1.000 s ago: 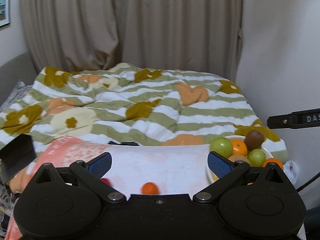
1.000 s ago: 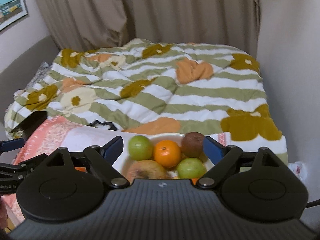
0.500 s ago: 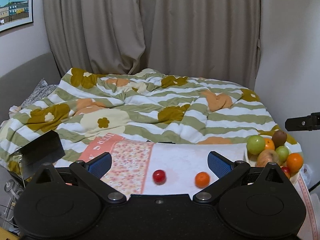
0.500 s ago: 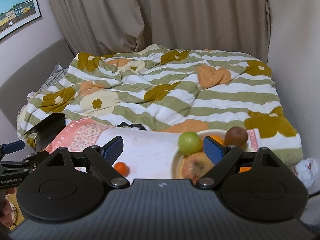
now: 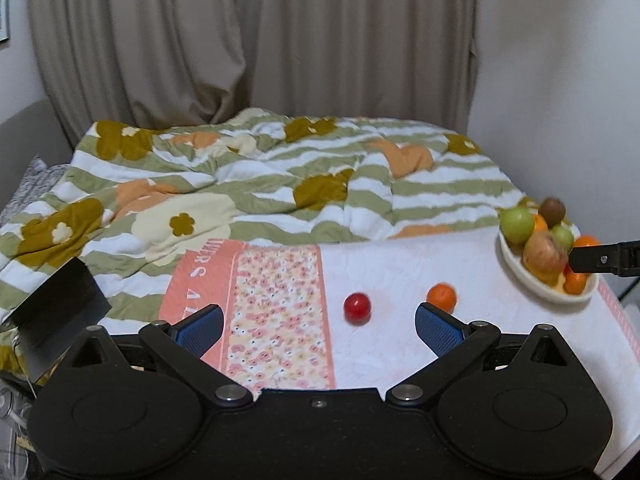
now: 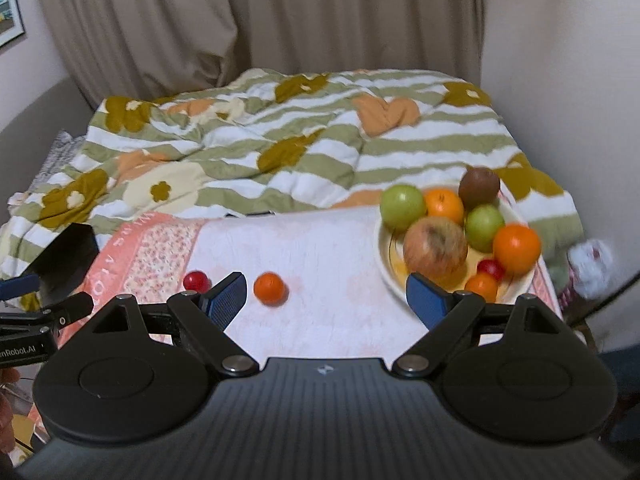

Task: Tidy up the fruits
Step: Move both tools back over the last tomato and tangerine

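grippers both empty, jaws spread wide. left gripper (image 5: 318,326) hangs low over the near edge of the cloth-covered table (image 5: 400,264); right gripper (image 6: 326,294) does the same further right.

2 loose fruits sit on the white part of the cloth, well apart from the bowl. small red fruit (image 5: 357,307) lies just ahead of the left gripper, between its fingers, a bit right of centre. small orange (image 5: 441,297) sits right of it, just past the left gripper's right fingertip (image 5: 438,330). in the right wrist view the same orange (image 6: 270,288) is just ahead of the right gripper's left fingertip (image 6: 226,298), and the red one (image 6: 196,281) falls outside that finger to the left.

judgement: left gripper is better lined up on the red fruit, right gripper is nearer the orange. both are round, so no long axis to match.

further back and right, white bowl (image 6: 386,268) holds green apples, oranges, a big reddish apple (image 6: 435,247), a kiwi (image 6: 479,188) and small fruits. behind everything, striped floral blanket (image 5: 280,176) and curtain (image 5: 248,40).
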Demonstrator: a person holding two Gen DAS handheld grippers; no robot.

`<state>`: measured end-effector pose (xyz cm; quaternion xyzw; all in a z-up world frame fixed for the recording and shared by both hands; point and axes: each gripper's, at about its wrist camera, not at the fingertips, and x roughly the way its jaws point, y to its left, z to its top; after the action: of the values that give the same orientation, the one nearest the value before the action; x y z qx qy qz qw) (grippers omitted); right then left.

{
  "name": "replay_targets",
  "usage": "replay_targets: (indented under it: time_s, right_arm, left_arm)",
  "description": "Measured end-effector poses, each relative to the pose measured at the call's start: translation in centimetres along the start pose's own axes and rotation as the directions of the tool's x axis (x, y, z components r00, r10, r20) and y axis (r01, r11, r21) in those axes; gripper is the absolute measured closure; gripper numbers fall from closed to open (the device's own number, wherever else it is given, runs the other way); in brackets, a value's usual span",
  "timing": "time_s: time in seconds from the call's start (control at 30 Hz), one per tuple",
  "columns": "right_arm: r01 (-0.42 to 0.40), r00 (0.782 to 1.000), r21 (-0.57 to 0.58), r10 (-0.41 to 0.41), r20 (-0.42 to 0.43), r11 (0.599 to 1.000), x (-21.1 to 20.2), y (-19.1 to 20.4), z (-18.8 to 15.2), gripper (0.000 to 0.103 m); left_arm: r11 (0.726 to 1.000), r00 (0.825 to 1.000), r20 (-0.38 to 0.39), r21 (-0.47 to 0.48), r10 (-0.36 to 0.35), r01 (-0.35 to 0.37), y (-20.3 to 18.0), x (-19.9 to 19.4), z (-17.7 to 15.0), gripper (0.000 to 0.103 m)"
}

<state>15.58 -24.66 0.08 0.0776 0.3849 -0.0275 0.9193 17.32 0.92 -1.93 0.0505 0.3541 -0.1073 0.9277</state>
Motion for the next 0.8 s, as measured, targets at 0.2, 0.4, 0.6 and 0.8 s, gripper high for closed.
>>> replay_targets:
  time_s: [0.2,0.4,0.6,0.8]
  right_arm:
    - [0.048,0.999,-0.039,-0.048,-0.011,0.998,3.0,1.7,-2.4,0.001]
    - [0.041,0.999,-0.093,-0.044,-0.029,0.995,7.0,2.5,-3.7,0.001]
    - [0.001,0.999,-0.161,-0.009,-0.045,0.987,10.7,2.9,-4.1,0.001]
    - [-0.061,0.996,-0.211,0.046,-0.074,0.976,13.8,2.9,-4.1,0.003]
  left_arm:
    - [0.997,0.998,-0.048,0.064,-0.049,0.052,1.2,3.5,-0.5,0.0]
    - [0.986,0.993,-0.078,0.136,-0.09,0.1,0.6,8.0,-0.6,0.0]
    - [0.978,0.986,-0.119,0.161,-0.112,0.131,-0.1,11.8,-0.3,0.004]
    - [0.967,0.977,-0.156,0.186,-0.148,0.176,-1.2,14.7,-0.2,0.019]
